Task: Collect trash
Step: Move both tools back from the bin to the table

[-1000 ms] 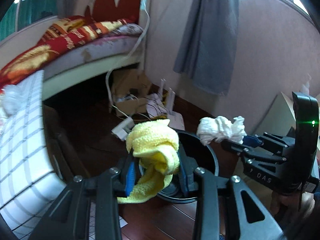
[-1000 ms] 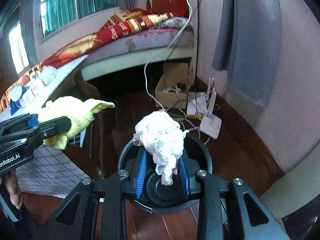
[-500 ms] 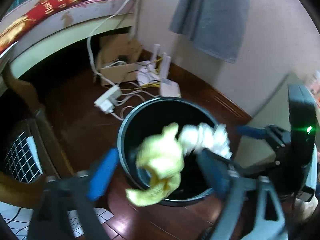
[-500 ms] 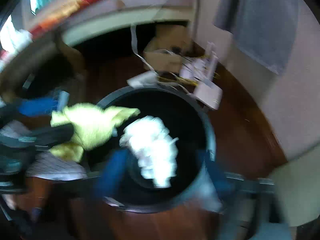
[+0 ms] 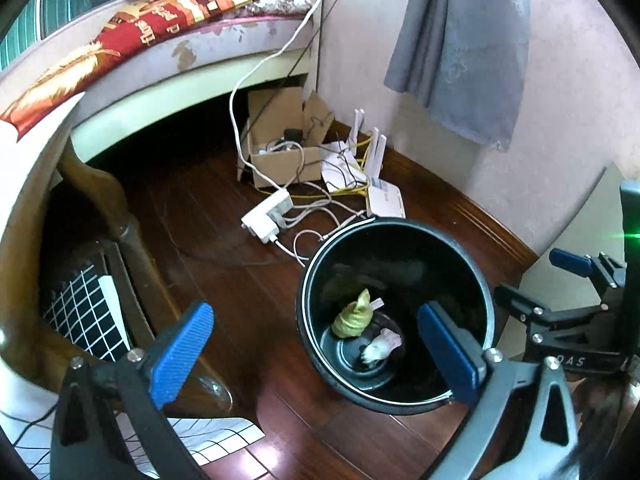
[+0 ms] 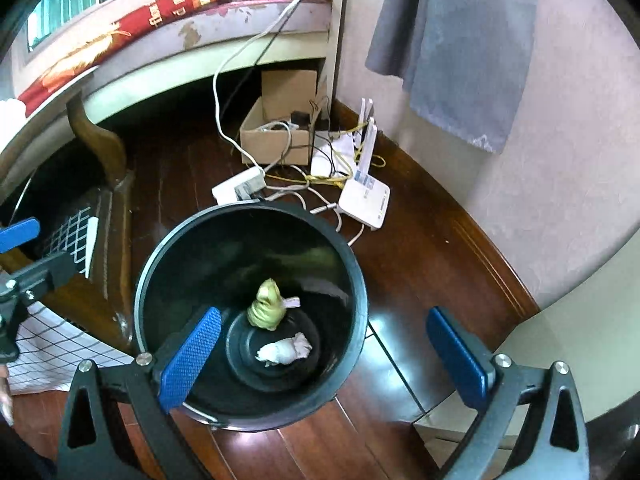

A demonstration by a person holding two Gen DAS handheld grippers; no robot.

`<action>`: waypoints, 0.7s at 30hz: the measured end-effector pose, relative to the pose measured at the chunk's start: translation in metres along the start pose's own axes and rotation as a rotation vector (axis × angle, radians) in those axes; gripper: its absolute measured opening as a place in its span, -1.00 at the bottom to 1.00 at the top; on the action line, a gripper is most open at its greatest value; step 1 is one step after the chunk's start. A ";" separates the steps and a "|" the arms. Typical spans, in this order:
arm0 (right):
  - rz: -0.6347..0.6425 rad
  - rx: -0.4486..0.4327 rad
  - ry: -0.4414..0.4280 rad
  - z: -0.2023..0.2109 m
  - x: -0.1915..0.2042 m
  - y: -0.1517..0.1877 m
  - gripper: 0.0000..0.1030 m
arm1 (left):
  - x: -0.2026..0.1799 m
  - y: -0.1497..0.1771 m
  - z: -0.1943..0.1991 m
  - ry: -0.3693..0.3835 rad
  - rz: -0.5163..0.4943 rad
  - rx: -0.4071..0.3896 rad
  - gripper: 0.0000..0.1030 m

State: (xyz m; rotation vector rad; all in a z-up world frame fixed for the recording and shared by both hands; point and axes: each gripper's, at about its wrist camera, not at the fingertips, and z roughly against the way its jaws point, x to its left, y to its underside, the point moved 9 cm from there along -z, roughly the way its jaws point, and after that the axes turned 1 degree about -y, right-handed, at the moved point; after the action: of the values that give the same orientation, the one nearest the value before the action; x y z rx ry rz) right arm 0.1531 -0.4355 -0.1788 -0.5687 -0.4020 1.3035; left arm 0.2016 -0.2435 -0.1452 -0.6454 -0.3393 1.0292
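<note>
Over the bin: both my grippers hang above the round black plastic trash bin (image 5: 394,316), which stands on the dark wooden floor (image 5: 224,240).
Left gripper: my left gripper (image 5: 318,354) is spread wide and holds nothing.
Right gripper: my right gripper (image 6: 324,358) is likewise released and bare; in the left view it shows at 3 o'clock.
Trash: the crumpled yellow cloth wad (image 6: 267,311) and the crumpled white tissue ball (image 6: 285,350) both lie on the bin's bottom, near each other, the tissue toward 5 o'clock of the cloth.
Step in hand: I judge the drop done for these two pieces; doing it well now means lifting straight up with the blue pads clear of the rim, so the light bin is not tipped.
Next: look round for more litter before leaving.
Around: at 12 o'clock of the bin lie a white power strip (image 5: 267,216), a white router with upright antennas (image 6: 365,196) and an open brown cardboard box (image 6: 280,132), all tangled in cables.
In the way: those cables touch or run just beside the bin's far rim; a carved wooden leg (image 5: 108,196) stands at 9 o'clock.
Risk: snagging a cord would drag the electronics.
</note>
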 end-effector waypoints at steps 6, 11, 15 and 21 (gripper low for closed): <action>-0.001 -0.045 -0.012 0.022 0.010 -0.014 1.00 | 0.004 -0.009 0.026 -0.013 -0.004 -0.051 0.99; 0.008 -0.096 -0.045 0.045 0.029 -0.033 1.00 | 0.020 -0.015 0.055 -0.046 0.007 -0.097 0.99; 0.034 -0.136 -0.073 0.063 0.052 -0.046 1.00 | 0.039 -0.017 0.082 -0.078 0.028 -0.135 0.99; 0.096 -0.187 -0.142 0.085 0.097 -0.059 1.00 | 0.082 -0.012 0.127 -0.171 0.100 -0.211 0.99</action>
State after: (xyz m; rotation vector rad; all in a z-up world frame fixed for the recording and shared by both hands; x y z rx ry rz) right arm 0.1717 -0.3367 -0.0789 -0.6604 -0.6257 1.4119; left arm 0.1797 -0.1335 -0.0427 -0.7712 -0.5754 1.1575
